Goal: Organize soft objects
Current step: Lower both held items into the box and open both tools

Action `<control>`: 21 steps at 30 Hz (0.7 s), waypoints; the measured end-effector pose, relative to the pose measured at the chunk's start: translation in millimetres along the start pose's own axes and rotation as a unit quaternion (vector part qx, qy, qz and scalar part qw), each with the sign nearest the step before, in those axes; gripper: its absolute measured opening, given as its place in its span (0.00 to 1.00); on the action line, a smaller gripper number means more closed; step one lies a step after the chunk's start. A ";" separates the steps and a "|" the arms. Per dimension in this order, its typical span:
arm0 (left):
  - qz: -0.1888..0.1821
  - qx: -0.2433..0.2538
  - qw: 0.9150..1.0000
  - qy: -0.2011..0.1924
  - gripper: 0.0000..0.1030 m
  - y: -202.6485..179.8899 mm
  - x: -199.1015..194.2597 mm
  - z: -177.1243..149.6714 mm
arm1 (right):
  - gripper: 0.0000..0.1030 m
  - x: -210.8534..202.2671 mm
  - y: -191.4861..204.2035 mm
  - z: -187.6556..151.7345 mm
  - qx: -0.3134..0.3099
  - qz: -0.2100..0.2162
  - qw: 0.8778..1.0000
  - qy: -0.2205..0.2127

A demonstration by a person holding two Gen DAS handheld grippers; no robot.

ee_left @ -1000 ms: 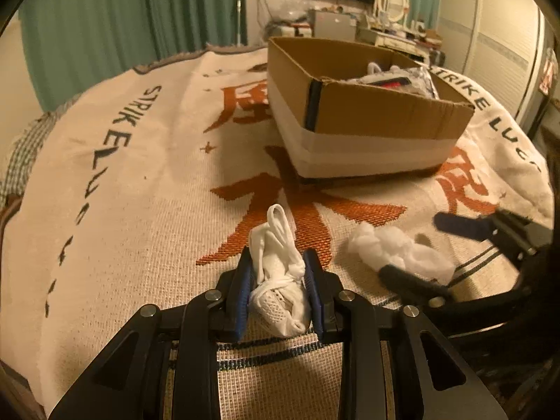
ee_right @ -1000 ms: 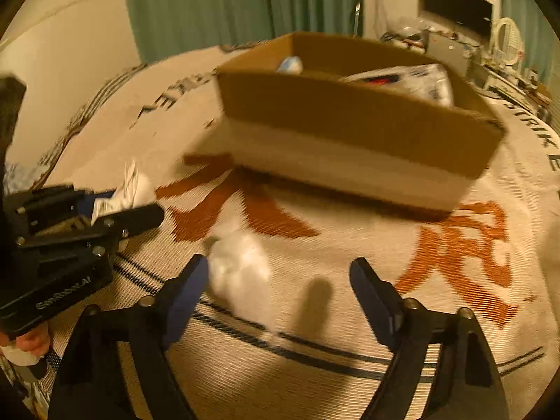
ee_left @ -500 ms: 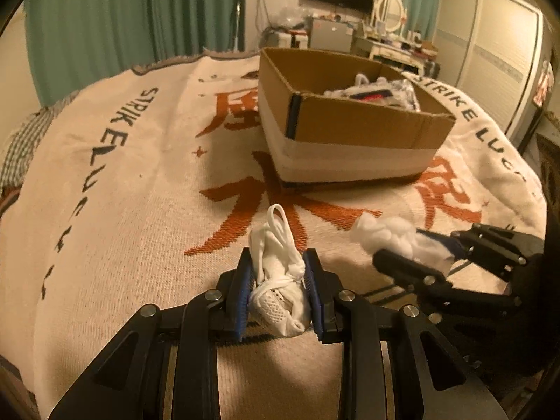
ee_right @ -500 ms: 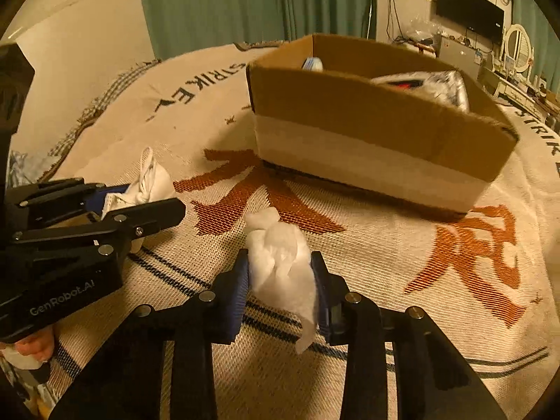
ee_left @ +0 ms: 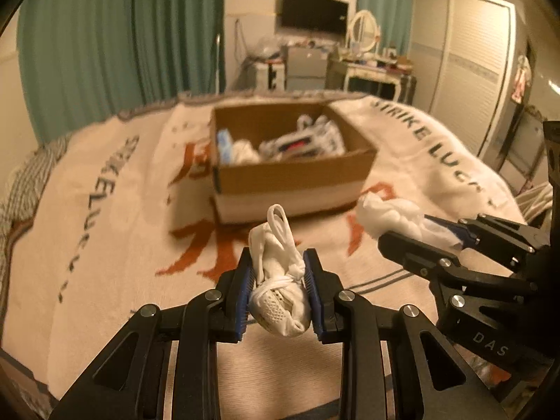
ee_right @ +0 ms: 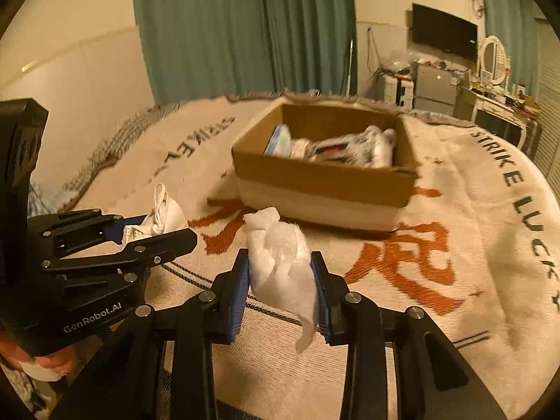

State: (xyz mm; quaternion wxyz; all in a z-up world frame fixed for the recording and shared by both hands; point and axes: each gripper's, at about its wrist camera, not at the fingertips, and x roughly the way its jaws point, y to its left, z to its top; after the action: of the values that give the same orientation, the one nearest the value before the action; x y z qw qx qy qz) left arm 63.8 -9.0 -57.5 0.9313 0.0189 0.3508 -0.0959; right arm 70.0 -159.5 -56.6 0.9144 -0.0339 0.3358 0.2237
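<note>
My left gripper (ee_left: 279, 273) is shut on a knotted white sock bundle (ee_left: 278, 280) and holds it above the blanket. My right gripper (ee_right: 280, 273) is shut on a crumpled white cloth (ee_right: 281, 266), also lifted. The right gripper (ee_left: 420, 234) with the cloth (ee_left: 388, 217) shows at the right of the left wrist view. The left gripper (ee_right: 159, 225) with the bundle (ee_right: 162, 210) shows at the left of the right wrist view. An open cardboard box (ee_left: 290, 175) ahead holds several soft items; it also shows in the right wrist view (ee_right: 322, 182).
The box stands on a cream blanket (ee_left: 115, 231) with orange characters and black lettering, spread over a bed. Green curtains (ee_left: 122, 35) hang behind. A dresser with mirror (ee_left: 364, 63), a wall television and a wardrobe (ee_left: 462, 52) stand at the back right.
My right gripper closed on the white cloth and lifted it off the blanket. Both grippers rose with their loads; the box interior now shows from higher up.
</note>
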 end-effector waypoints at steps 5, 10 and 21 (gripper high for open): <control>0.005 0.010 1.000 -0.028 0.26 -17.3 -21.3 17.6 | 0.32 -37.6 -12.0 18.2 -0.008 -0.009 0.999 -0.034; 0.016 0.022 0.998 -0.058 0.26 -28.3 -35.5 40.6 | 0.32 -73.6 -18.0 53.3 -0.033 -0.018 0.996 -0.078; 0.013 0.027 0.996 -0.087 0.26 -20.5 -13.4 104.5 | 0.32 -88.0 -35.7 127.6 -0.064 -0.024 0.989 -0.131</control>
State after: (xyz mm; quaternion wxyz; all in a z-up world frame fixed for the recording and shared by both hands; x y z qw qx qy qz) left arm 117.9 -37.7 30.6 0.9586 0.0403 0.2656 -0.0944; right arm 102.5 -198.5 94.1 0.9516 -0.0711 0.1970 0.2250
